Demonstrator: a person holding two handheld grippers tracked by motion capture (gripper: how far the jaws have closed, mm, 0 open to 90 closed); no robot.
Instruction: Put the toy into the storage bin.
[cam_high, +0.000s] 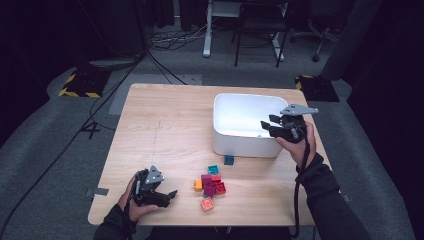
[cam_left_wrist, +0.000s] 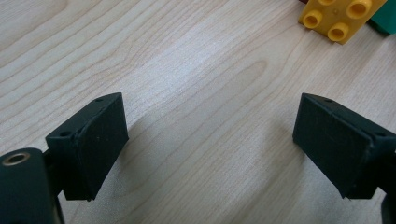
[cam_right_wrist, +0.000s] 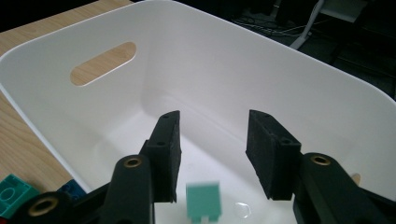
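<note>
High view is looking forward and down from above the person's side, taking in the whole table (cam_high: 165, 120) from well back. Left gripper view is skimming close over bare wood, catching the yellow brick (cam_left_wrist: 338, 16) that the high view is also showing. Right gripper view is peering down into the white bin (cam_right_wrist: 299, 93), close; the high view is sharing it.

Grey carpet floor (cam_high: 55, 125) surrounds the wooden counter (cam_high: 165, 125). Black cables (cam_high: 107, 90) trail across it, yellow-black striped bases (cam_high: 80, 82) sit aside, and desk legs (cam_high: 207, 30) stand behind in darkness.
</note>
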